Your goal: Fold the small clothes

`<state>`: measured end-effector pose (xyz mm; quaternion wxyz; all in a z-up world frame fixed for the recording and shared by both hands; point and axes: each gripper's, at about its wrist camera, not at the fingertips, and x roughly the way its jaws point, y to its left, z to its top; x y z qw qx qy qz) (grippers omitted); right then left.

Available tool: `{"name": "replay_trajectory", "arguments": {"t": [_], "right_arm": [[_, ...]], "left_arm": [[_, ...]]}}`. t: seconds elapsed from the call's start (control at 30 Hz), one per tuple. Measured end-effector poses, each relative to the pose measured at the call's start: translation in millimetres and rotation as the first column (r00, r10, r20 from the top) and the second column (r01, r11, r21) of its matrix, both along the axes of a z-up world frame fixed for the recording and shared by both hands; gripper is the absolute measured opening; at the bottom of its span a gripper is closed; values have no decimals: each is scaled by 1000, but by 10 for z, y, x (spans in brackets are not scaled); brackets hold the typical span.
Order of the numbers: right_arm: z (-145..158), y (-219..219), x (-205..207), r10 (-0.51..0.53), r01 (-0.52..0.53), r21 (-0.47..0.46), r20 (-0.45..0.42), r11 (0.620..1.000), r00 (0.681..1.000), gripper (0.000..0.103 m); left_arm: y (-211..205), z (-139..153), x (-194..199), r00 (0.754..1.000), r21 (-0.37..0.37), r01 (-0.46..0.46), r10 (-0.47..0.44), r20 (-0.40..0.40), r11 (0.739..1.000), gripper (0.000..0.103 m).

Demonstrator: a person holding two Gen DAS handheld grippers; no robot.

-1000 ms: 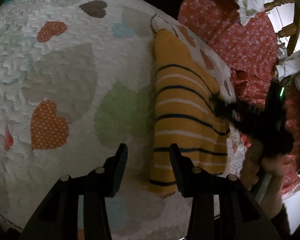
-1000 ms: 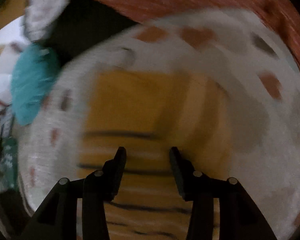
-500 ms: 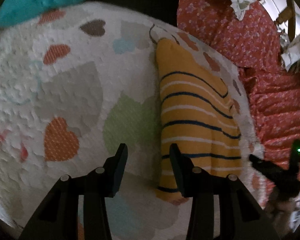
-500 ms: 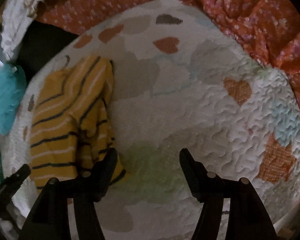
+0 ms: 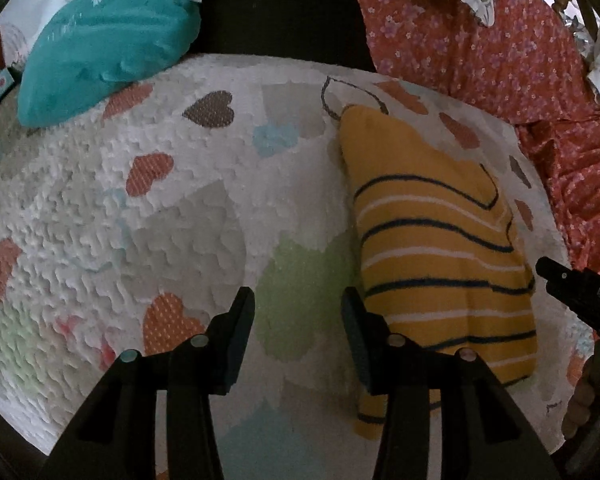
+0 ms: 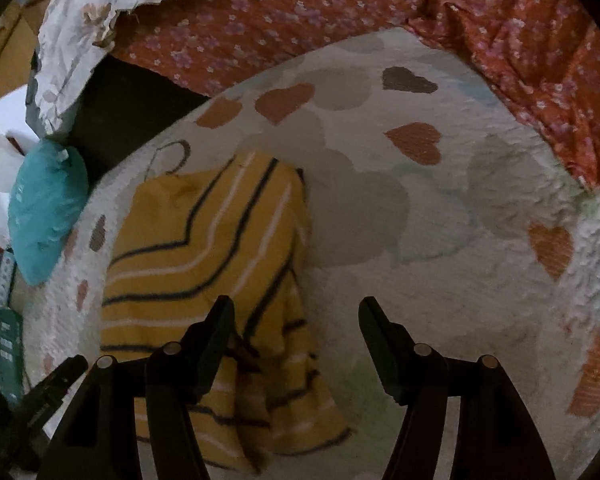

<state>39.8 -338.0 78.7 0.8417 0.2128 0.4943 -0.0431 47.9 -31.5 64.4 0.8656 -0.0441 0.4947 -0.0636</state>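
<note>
A small yellow garment (image 5: 432,240) with navy and white stripes lies folded on a white quilt (image 5: 140,220) printed with hearts. It also shows in the right wrist view (image 6: 204,264). My left gripper (image 5: 298,300) is open and empty above the quilt, just left of the garment. My right gripper (image 6: 296,308) is open and empty, its left finger over the garment's right part. The right gripper's tip also shows at the right edge of the left wrist view (image 5: 576,296).
A teal cushion (image 5: 108,36) lies at the quilt's far left edge. A red floral cloth (image 5: 500,48) covers the area beyond the quilt. A white floral cloth (image 6: 100,16) lies at the far side. Boxes (image 6: 4,320) stand off the quilt's edge.
Both grippers have pulled back from the garment, which stays lying folded. The right gripper has opened wider and moved off to the side.
</note>
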Motion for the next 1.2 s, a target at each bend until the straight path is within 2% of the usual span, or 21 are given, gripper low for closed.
{"name": "replay_trajectory", "arguments": {"t": [0.2, 0.33, 0.53, 0.8, 1.2], "right_arm": [[7, -60, -37, 13, -12, -10, 47, 1000, 999, 70], [41, -62, 28, 28, -33, 76, 67, 997, 997, 70], [92, 104, 158, 88, -92, 38, 93, 995, 992, 70], [-44, 94, 278, 69, -72, 53, 62, 996, 996, 70], [-264, -48, 323, 6, -7, 127, 11, 992, 1000, 73]], "left_arm": [[-71, 1, 55, 1000, 38, -21, 21, 9, 999, 44], [-120, -10, 90, 1000, 41, -24, 24, 7, 999, 44], [-198, -39, 166, 1000, 22, -19, 19, -6, 1000, 44], [-218, -160, 291, 998, -2, -31, 30, -53, 1000, 44], [-204, -210, 341, 996, -16, -55, 54, -73, 998, 45]]}}
